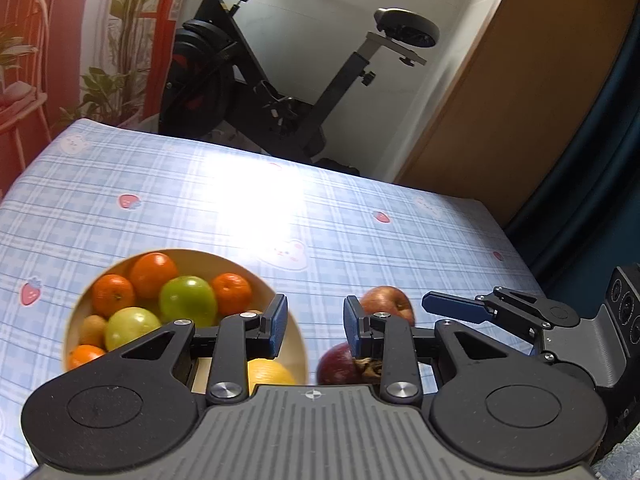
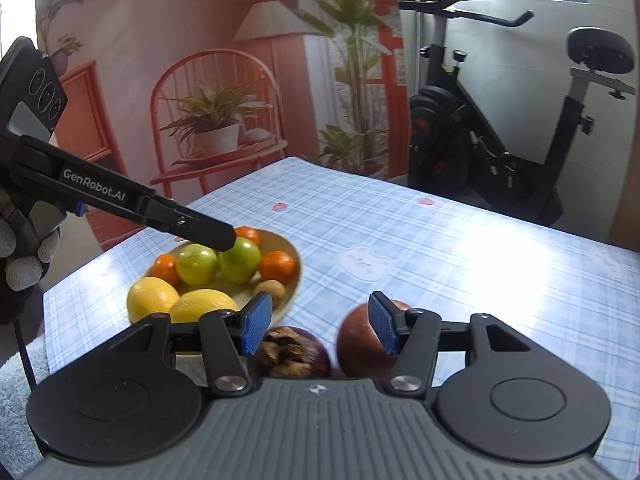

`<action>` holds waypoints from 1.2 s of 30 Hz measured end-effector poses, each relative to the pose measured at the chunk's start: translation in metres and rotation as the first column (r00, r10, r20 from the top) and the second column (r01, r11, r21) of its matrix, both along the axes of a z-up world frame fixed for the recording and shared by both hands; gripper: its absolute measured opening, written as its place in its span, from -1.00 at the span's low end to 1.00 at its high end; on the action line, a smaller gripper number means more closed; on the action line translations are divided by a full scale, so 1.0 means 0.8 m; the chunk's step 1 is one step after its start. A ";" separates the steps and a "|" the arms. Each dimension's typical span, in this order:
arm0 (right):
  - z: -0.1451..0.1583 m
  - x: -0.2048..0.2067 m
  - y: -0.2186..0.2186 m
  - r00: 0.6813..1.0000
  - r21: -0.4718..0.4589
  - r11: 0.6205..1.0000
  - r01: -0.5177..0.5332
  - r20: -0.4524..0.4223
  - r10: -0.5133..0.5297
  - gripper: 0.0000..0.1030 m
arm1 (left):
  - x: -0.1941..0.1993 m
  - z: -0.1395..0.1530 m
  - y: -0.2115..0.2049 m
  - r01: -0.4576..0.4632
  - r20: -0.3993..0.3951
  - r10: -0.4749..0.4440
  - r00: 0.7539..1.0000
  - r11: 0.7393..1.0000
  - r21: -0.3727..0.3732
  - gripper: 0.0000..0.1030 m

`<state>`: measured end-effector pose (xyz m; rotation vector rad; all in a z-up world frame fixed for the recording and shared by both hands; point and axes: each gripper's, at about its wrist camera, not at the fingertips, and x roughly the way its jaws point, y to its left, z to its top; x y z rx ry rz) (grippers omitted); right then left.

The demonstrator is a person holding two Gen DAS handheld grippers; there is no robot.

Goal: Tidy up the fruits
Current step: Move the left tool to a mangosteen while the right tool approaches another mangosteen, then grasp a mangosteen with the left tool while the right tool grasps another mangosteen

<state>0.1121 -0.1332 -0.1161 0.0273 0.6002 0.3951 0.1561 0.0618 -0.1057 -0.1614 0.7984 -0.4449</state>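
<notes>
Cream-coloured and shallow, the bowl [image 1: 224, 257] sits on the blue plaid tablecloth [image 1: 160, 200] and already gathers most of the fruit, which suggests it is the collecting place for the task. In the left wrist view it holds 4 tangerines, 2 green apples [image 1: 188, 300], a small brown fruit and a lemon [image 1: 270, 374] half hidden under the tool. The left gripper [image 1: 314, 320] hangs above the bowl's near right edge. Its blue pads are drawn close but not touching, with nothing between them. Just right of the bowl lie the 2 fruits left outside it: a red apple [image 1: 390, 300], streaked yellow near its stem hollow, and in front of it a dark purple mangosteen [image 1: 336, 364] with a dry brown cap. The right gripper [image 1: 440, 306] reaches in from the right edge beside the apple.

In the right wrist view, the right gripper [image 2: 320, 324] is tilted down toward those 2 fruits, probably lining up a pick. Its pads stand apart and grasp nothing. The mangosteen [image 2: 296, 350] shows low in the gap, and the apple [image 2: 360, 344] sits partly behind the right pad. A gloved hand [image 2: 24, 256] holds the left tool out over the bowl [image 2: 294, 256], where 2 lemons [image 2: 152, 298] rest nearest the camera. Both loose fruits look smooth and round, so I judge they could roll if nudged.
</notes>
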 end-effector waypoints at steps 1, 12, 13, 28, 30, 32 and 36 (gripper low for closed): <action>-0.001 -0.003 -0.008 1.000 0.006 1.000 0.012 -0.001 -0.012 0.12 | 0.001 -0.002 -0.005 0.007 -0.002 -0.007 1.000 1.000 -0.001 -0.38; -0.026 -0.029 -0.039 0.998 0.032 0.998 0.045 -0.042 -0.044 0.12 | 0.005 -0.022 -0.039 0.058 -0.036 -0.057 0.998 0.998 0.012 -0.37; -0.028 -0.031 -0.036 0.998 0.033 0.999 0.040 -0.045 -0.038 0.12 | 0.005 -0.024 -0.040 0.061 -0.040 -0.060 0.997 0.998 0.015 -0.37; -0.064 -0.029 0.017 0.994 0.028 0.998 -0.057 -0.090 0.059 0.11 | -0.001 -0.043 -0.055 0.156 -0.083 -0.154 0.985 0.988 0.018 -0.18; -0.066 -0.025 0.019 0.994 0.035 0.997 -0.062 -0.091 0.065 0.11 | -0.001 -0.046 -0.059 0.170 -0.091 -0.168 0.982 0.985 0.017 -0.18; -0.067 -0.021 0.023 0.993 0.036 0.997 -0.067 -0.091 0.070 0.11 | 0.000 -0.048 -0.060 0.174 -0.086 -0.172 0.981 0.984 0.025 -0.18; -0.072 -0.012 0.029 0.993 0.032 0.997 -0.066 -0.095 0.069 0.12 | 0.003 -0.050 -0.057 0.170 -0.092 -0.168 0.981 0.985 0.015 -0.19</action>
